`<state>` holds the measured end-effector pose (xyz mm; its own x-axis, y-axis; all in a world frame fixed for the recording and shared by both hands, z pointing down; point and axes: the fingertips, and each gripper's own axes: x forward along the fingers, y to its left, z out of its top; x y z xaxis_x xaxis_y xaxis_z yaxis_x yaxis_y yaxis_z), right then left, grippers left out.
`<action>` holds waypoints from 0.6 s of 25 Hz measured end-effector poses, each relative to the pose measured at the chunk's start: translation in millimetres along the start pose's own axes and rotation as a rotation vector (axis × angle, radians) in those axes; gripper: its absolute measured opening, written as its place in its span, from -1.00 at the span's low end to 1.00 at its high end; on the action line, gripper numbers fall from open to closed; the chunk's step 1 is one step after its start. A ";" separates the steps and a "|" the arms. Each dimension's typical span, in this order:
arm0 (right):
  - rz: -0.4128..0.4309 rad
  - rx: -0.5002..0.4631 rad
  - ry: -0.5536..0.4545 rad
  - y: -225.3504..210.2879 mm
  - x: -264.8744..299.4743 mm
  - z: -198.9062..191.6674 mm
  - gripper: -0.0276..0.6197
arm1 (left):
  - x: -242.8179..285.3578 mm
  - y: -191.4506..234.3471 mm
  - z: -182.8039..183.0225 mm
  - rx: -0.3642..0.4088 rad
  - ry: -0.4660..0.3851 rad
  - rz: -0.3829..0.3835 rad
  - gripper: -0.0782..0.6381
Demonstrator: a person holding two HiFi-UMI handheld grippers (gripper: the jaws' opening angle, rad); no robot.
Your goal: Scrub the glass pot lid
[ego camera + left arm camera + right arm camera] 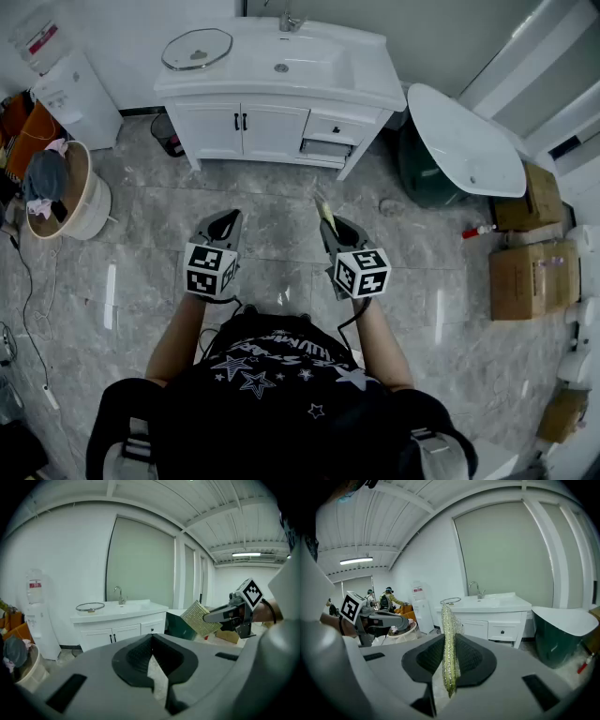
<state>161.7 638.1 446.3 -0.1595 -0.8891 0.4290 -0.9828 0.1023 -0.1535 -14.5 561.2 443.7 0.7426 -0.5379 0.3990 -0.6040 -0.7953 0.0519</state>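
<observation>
Lid spot: glass pot lid [197,49] lying flat on the white bench [246,79], left of the sink basin [298,62] and near the bench's left end; well apart from both grippers, with open floor [281,197] between

Left side: left hand-held gripper [151,645] pinched fully together, nothing in it; aimed at the bench, tipped a little downward

Right side: right hand-held gripper [448,656] clamped on a glittery gold scrub pad [448,620]; pinched by its lower part, standing edge-up out of the jaws

Stage, best guess: just the approach; no scrubbing yet, pad nowhere near the glass

Worry #1: smooth glass on a smooth top, so likely to skate sideways or off the front edge once pushed on; cause = scrubbing with nothing pinning it down; probably needs the left side opened up and steadying the knob or rim first

Worry #2: floppy pad held by a thin strip; could fold over or pull out of the jaws under pressure; then hard plastic on glass instead of pad, hello scratches

Worry #3: pressing hard near the rim could tip the domed lid up and flip it toward the basin or the floor; glass, so probably game over
</observation>
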 end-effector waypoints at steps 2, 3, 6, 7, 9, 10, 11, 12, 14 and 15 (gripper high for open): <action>0.003 -0.010 -0.009 0.4 1.7 3.7 -0.71 | 2.2 4.5 8.2 0.024 -0.011 0.010 -0.76; 0.004 -0.014 -0.013 0.4 2.3 5.3 -0.71 | 2.9 6.2 12.7 0.030 -0.020 0.013 -0.76; 0.005 -0.019 -0.022 1.0 2.2 7.7 -0.71 | 3.1 6.1 23.5 0.016 -0.047 0.010 -0.76; 0.006 -0.019 -0.024 1.5 1.7 7.5 -0.71 | 2.7 4.1 24.7 0.007 -0.054 0.004 -0.76; 0.005 -0.017 -0.027 1.5 0.3 6.5 -0.71 | 2.2 -0.6 23.5 -0.007 -0.058 -0.006 -0.76; 0.003 -0.014 -0.029 0.9 -0.5 6.3 -0.71 | 2.4 -2.6 21.6 -0.012 -0.055 -0.008 -0.76; -0.001 -0.012 -0.031 0.0 -1.0 6.1 -0.71 | 3.0 -4.0 19.2 -0.016 -0.050 -0.008 -0.76; -0.005 -0.011 -0.030 -1.1 -1.0 5.6 -0.71 | 3.9 -5.0 16.4 -0.022 -0.044 -0.007 -0.76; -0.008 -0.015 -0.020 -1.9 0.8 4.6 -0.71 | 5.4 -5.3 11.6 -0.039 -0.035 -0.002 -0.76; -0.004 -0.019 -0.013 -1.0 2.3 4.2 -0.71 | 5.2 -4.9 10.1 -0.047 -0.034 0.001 -0.76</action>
<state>162.7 634.1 443.8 -0.1546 -0.8954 0.4175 -0.9851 0.1072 -0.1347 -4.8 559.5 436.3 0.7508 -0.5483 0.3682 -0.6170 -0.7813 0.0947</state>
